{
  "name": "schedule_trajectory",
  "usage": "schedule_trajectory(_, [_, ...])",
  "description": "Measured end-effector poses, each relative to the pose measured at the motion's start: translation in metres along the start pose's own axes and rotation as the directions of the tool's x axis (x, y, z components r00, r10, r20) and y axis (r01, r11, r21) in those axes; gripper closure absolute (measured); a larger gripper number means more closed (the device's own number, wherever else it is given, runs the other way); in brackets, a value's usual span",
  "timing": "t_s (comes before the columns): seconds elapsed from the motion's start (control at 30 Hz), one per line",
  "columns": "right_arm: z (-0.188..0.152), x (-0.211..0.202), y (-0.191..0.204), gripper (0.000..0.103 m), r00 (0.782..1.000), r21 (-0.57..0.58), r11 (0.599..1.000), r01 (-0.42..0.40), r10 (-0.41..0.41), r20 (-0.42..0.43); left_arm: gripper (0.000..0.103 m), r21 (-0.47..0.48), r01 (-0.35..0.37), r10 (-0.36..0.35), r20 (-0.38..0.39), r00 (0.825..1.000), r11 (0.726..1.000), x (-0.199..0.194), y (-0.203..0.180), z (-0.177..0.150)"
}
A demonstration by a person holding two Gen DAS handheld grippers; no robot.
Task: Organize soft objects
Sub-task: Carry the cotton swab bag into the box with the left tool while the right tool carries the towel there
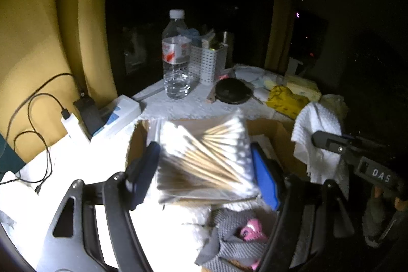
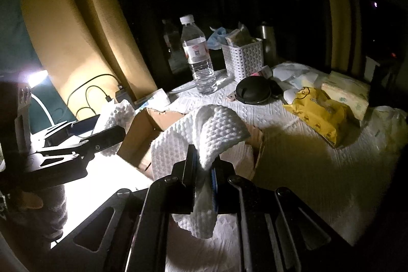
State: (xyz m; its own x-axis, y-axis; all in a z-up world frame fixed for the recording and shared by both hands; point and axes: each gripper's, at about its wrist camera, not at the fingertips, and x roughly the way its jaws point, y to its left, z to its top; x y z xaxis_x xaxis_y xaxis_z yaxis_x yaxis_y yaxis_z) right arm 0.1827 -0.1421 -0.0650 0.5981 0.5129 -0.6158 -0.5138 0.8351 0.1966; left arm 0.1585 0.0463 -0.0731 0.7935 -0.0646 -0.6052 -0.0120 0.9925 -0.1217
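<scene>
Cotton swabs in a clear packet (image 1: 204, 159) sit between the blue pads of the left tool (image 1: 205, 170), which stands about half open and clamps the packet's two sides, holding it over the open cardboard box (image 1: 270, 129) at the near middle of the counter (image 2: 293, 170). The right tool (image 2: 202, 170) is closed almost fully on a fold of white textured cloth (image 2: 204, 134), the rest of which drapes above and below its fingers, over the box's right side.

Both loads look ready to go into the box. To do that well, lower the swab packet flat onto the box floor before letting go, since a slippery packet dropped from a tilt may slide out over the torn flap. Bring the cloth in afterwards, or to the free side, so its hanging tail does not catch on the cardboard edge; ease it down until the tail bunches inside, then part the fingers. The lighting is dim and the swabs are blurred, so how much room remains inside the box is hard to judge. Farther off, the water bottle (image 2: 199, 55), white basket (image 2: 242, 60) and yellow bag (image 2: 318, 111) stand well clear.
</scene>
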Motion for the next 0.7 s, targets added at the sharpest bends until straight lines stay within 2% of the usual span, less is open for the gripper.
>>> schedule_trajectory(0.33, [0.002,0.039,-0.017,0.093,0.999,0.009,1.0,-0.007,0.007,-0.047,0.031,-0.018,-0.034,0.032,-0.081,0.996,0.999,0.051,0.012,-0.009])
schedule_trajectory(0.7, [-0.006,0.071,-0.019,0.093,0.994,0.003,1.0,-0.012,0.012,-0.106,0.03,-0.012,-0.042,0.039,-0.155,0.987,0.999,0.076,0.011,-0.02])
